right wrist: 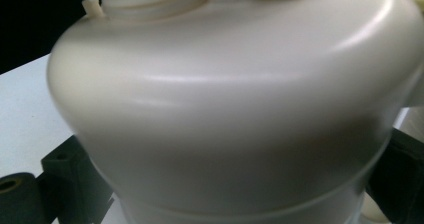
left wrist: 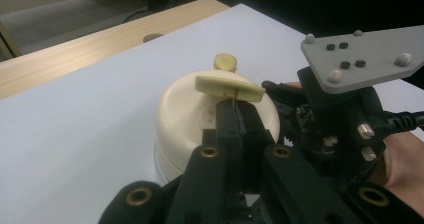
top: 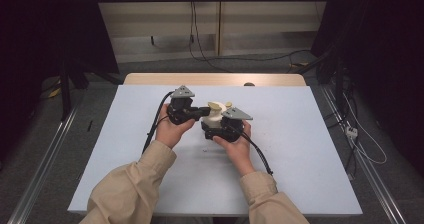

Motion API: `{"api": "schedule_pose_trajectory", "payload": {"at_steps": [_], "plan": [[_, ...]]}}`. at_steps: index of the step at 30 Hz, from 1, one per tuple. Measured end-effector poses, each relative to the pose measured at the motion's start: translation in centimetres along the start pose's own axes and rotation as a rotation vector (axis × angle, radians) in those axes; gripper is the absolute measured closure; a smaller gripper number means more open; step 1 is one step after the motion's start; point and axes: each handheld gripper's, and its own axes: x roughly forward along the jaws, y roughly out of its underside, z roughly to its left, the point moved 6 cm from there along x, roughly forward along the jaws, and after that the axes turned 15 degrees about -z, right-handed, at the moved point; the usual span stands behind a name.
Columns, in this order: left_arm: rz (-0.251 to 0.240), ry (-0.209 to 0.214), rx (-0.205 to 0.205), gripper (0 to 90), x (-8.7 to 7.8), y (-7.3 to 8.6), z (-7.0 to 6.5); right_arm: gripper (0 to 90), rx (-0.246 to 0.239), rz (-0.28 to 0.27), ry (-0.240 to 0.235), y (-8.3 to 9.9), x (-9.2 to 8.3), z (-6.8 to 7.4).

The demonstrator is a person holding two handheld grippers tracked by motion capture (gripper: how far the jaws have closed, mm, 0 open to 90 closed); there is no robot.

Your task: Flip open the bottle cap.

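A cream round pot (top: 212,118) stands at the middle of the white table top. Over its top lies a flat yellowish tab (left wrist: 227,86), and a small yellow knob (left wrist: 225,61) stands behind it. My left gripper (left wrist: 235,116) comes in from the left and is shut on the thin edge under that tab. My right gripper (top: 215,129) holds the pot (right wrist: 235,94) from the near side, with black fingers (right wrist: 65,171) on both flanks of its body. Its grey plate (left wrist: 365,56) shows beside the pot (left wrist: 185,119).
A white sheet (top: 300,149) covers the table, with a wooden strip (top: 215,79) bare along the far edge and a small dark knob (top: 248,84) on it. Metal rails (top: 365,164) and floor cables flank the table. Black cables trail from both grippers toward the near edge.
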Motion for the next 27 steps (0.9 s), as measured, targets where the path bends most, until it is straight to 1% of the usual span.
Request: {"api": "schedule_pose_trajectory", "payload": {"at_steps": [7, 20, 27], "plan": [[-0.007, 0.000, 0.003, 90.0, 0.15, -0.38, -0.06, 3.6, 0.000, 0.002, 0.003, 0.00, -0.01, 0.01], [-0.008, 0.003, 0.001, 90.0, 0.37, -0.61, -0.16, 3.6, -0.002, 0.002, 0.003, -0.01, -0.02, 0.01], [-0.013, 0.002, -0.006, 90.0, 0.53, -0.71, -0.19, 3.6, -0.002, 0.002, 0.004, -0.01, -0.03, 0.01]]}}
